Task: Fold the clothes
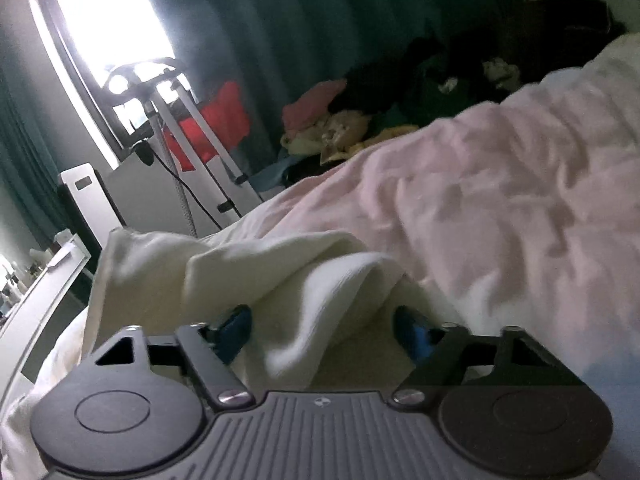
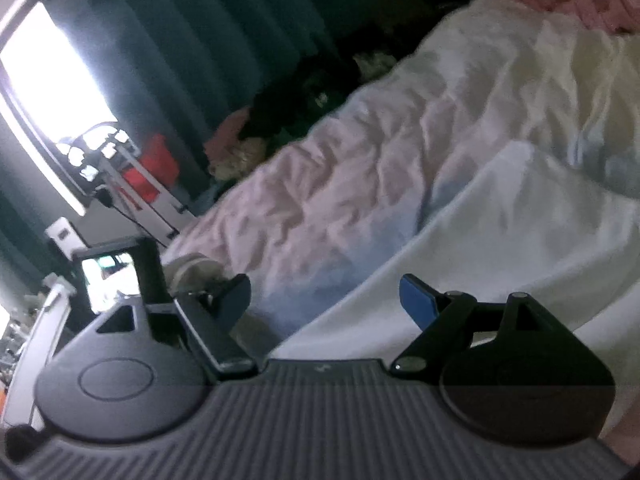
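Rumpled pink bedding [image 1: 500, 200] covers the bed; on it, my left gripper [image 1: 324, 328] straddles a bunched cream garment [image 1: 280, 280], grasp unclear, right gripper [image 2: 324, 300] released beside it.

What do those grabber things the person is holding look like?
Each hand-held gripper, left and right, has a grey ridged body, two round black discs at the sides and black hinged arms with silver rivets. The fingers have blue pads. No cables or sleeves show.
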Motion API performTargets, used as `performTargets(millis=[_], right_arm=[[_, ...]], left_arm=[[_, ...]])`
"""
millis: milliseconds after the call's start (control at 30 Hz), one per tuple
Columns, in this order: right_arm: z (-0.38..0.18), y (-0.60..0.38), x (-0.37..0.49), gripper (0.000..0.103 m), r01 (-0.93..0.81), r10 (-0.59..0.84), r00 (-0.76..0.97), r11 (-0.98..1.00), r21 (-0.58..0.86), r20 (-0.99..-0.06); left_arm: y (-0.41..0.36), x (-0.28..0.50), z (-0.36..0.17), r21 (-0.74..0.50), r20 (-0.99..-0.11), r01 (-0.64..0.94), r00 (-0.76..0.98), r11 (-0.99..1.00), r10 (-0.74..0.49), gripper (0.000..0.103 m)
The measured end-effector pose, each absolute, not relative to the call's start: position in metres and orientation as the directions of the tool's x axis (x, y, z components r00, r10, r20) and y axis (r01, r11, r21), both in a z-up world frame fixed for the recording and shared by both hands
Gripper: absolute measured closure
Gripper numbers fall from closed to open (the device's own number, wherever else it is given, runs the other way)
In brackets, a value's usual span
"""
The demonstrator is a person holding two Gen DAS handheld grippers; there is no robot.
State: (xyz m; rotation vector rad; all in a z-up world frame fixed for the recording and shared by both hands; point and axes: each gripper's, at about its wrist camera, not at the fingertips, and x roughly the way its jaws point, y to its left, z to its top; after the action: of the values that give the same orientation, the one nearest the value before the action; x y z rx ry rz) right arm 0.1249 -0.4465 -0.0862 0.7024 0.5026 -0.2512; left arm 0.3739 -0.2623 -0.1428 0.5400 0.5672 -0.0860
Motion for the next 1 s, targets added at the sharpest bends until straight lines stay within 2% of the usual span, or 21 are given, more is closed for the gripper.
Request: performTargets(millis=[33, 67, 133, 200, 267, 400, 533, 700, 800, 867, 1000], right_arm=[[-0.090, -0.448, 0.128, 0.020, 0.388, -0.044, 0.848, 0.730, 0.562, -0.528], [-0.093, -0.449, 0.131, 0.020, 0.392, -0.037, 0.844, 0.722, 0.569, -0.534], [-0.093, -0.448, 0.133, 0.020, 0.391, -0.040, 0.845, 0.725, 0.567, -0.533], [-0.092, -0.447, 0.136, 0.020, 0.383, -0.057, 0.853, 0.743, 0.549, -0.518], [-0.091, -0.444, 0.142, 0.020, 0.366, -0.063, 0.858, 0.772, 0.519, -0.510], [-0.088, -0.431, 0.148, 0.019, 0.326, -0.052, 0.867, 0.811, 0.486, -0.495], [-0.080, -0.410, 0.140, 0.020, 0.292, -0.017, 0.871, 0.821, 0.490, -0.490], [-0.066, -0.361, 0.126, 0.020, 0.188, 0.051, 0.875, 0.881, 0.435, -0.482], [-0.062, -0.329, 0.118, 0.020, 0.125, 0.100, 0.867, 0.905, 0.407, -0.488], [-0.061, -0.312, 0.113, 0.020, 0.090, 0.148, 0.850, 0.905, 0.416, -0.506], [-0.057, -0.284, 0.104, 0.020, 0.040, 0.225, 0.817, 0.896, 0.442, -0.530]], left_arm=[[-0.264, 0.378, -0.141, 0.449, -0.541, 0.241, 0.840, 0.861, 0.047, 0.047], [-0.267, 0.381, -0.140, 0.445, -0.541, 0.242, 0.840, 0.862, 0.044, 0.051], [-0.265, 0.384, -0.132, 0.412, -0.553, 0.238, 0.833, 0.880, 0.034, 0.077], [-0.256, 0.384, -0.119, 0.356, -0.583, 0.254, 0.812, 0.899, 0.002, 0.095], [-0.236, 0.372, -0.097, 0.289, -0.586, 0.268, 0.809, 0.919, -0.051, 0.097], [-0.166, 0.324, -0.041, 0.181, -0.525, 0.259, 0.841, 0.949, -0.129, 0.097], [-0.066, 0.267, -0.014, -0.017, -0.513, 0.150, 0.847, 0.988, -0.138, 0.097], [0.029, 0.224, -0.034, -0.198, -0.571, 0.010, 0.811, 0.980, -0.124, 0.094], [0.059, 0.202, -0.046, -0.296, -0.561, -0.025, 0.814, 0.955, -0.153, 0.089], [0.068, 0.185, -0.051, -0.323, -0.571, -0.019, 0.801, 0.946, -0.179, 0.087], [0.079, 0.152, -0.046, -0.323, -0.536, 0.011, 0.822, 0.946, -0.192, 0.082]])
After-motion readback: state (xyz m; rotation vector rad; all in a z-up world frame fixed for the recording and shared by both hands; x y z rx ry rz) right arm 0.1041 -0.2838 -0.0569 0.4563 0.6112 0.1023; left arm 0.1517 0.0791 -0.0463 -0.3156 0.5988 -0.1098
